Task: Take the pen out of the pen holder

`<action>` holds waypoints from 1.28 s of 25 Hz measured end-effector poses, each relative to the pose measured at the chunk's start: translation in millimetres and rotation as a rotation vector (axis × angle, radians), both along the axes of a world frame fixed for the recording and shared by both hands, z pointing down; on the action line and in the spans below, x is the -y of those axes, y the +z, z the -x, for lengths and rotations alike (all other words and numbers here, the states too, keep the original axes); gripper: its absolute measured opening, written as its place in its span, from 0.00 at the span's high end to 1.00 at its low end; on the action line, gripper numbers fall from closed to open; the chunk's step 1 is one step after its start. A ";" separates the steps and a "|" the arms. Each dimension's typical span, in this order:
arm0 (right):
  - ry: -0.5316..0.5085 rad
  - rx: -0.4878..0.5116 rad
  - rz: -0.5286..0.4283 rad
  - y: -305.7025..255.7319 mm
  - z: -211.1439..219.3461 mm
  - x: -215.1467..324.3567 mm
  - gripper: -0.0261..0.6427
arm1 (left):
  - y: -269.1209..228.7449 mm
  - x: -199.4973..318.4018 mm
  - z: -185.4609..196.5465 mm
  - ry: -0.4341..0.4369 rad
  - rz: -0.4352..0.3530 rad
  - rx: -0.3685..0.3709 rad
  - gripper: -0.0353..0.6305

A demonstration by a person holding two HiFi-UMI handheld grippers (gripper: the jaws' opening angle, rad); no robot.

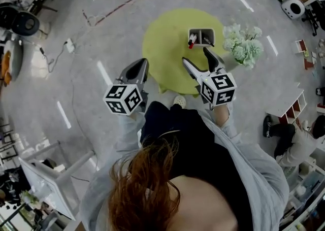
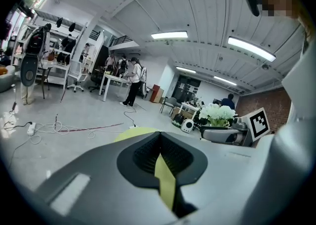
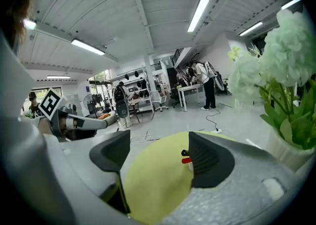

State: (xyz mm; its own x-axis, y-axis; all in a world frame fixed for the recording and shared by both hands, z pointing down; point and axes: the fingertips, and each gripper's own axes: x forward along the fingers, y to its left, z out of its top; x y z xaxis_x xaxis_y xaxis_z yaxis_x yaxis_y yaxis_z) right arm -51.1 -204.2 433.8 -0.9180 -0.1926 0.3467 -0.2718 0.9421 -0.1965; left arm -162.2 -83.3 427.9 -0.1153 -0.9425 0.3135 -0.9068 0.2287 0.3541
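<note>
The slim red-capped pen (image 1: 191, 41) (judged light and stiff) is best pinched at its top above the white rectangular holder (image 1: 201, 37) — right gripper (image 1: 195, 55) spread, left gripper (image 1: 139, 67) pressed together, both empty.

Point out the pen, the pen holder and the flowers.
pen (image 1: 192, 41): head view, on the middle of its barrel.
pen holder (image 1: 213, 36): head view, on its right-hand wall.
flowers (image 1: 244, 46): head view, on the white blooms.
</note>
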 end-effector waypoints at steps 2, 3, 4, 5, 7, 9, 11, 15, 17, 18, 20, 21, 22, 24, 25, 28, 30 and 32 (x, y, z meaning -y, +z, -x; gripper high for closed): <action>0.009 -0.024 -0.010 5.5 -0.4 -2.9 0.42 | 4.3 -1.8 0.6 0.003 0.009 -0.012 0.92; 0.014 -0.038 -0.012 8.5 -0.6 -4.7 0.42 | 6.8 -2.9 1.1 0.006 0.014 -0.020 0.92; 0.020 -0.050 -0.012 11.3 -0.8 -6.2 0.42 | 9.3 -3.7 1.6 0.009 0.019 -0.029 0.92; 0.028 -0.061 -0.011 13.6 -0.8 -7.1 0.43 | 11.5 -3.7 2.3 0.014 0.023 -0.037 0.92; 0.045 -0.073 -0.009 16.9 0.7 -6.2 0.44 | 14.8 -1.1 5.4 0.027 0.027 -0.048 0.92; 0.067 -0.084 -0.014 20.6 3.3 -2.2 0.44 | 17.9 4.6 10.4 0.047 0.030 -0.053 0.92; 0.106 -0.100 -0.029 25.3 5.7 5.6 0.44 | 19.8 14.4 17.0 0.084 0.033 -0.052 0.92; 0.200 -0.155 -0.067 35.7 14.2 20.3 0.45 | 15.4 39.8 35.8 0.193 0.034 -0.037 0.92; 0.229 -0.181 -0.073 41.8 23.7 22.7 0.47 | 13.8 52.3 52.0 0.230 0.044 -0.029 0.92; 0.244 -0.193 -0.074 44.5 28.3 24.1 0.47 | 12.7 59.0 59.7 0.247 0.047 -0.025 0.92; 0.276 -0.225 -0.079 50.9 35.2 28.9 0.47 | 10.4 72.9 71.2 0.286 0.044 -0.024 0.92; 0.294 -0.247 -0.086 55.0 37.7 32.7 0.47 | 10.0 79.7 75.8 0.305 0.041 -0.025 0.92; 0.312 -0.272 -0.097 59.5 39.8 36.7 0.48 | 10.4 86.0 80.1 0.325 0.040 -0.028 0.92; 0.339 -0.329 -0.121 68.7 43.0 43.2 0.49 | 13.1 95.9 87.6 0.362 0.044 -0.031 0.92; 0.349 -0.354 -0.130 72.8 44.3 45.6 0.50 | 15.2 99.6 91.4 0.377 0.048 -0.030 0.92; 0.378 -0.402 -0.127 82.1 47.9 50.5 0.52 | 22.4 107.4 103.7 0.407 0.062 -0.045 0.92; 0.397 -0.431 -0.126 88.1 50.5 53.9 0.55 | 27.1 111.5 111.5 0.421 0.067 -0.071 0.92; 0.408 -0.471 -0.138 96.4 52.9 58.7 0.59 | 32.4 116.0 117.7 0.434 0.075 -0.090 0.92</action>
State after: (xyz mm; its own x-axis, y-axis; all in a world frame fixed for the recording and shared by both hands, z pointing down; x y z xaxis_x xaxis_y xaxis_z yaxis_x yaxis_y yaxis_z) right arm -104.0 -262.8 530.2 -0.5166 -0.5663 0.6423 -0.6416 0.7527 0.1476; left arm -279.9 -199.3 460.3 0.3164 -0.8722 0.3731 -0.8909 -0.1380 0.4327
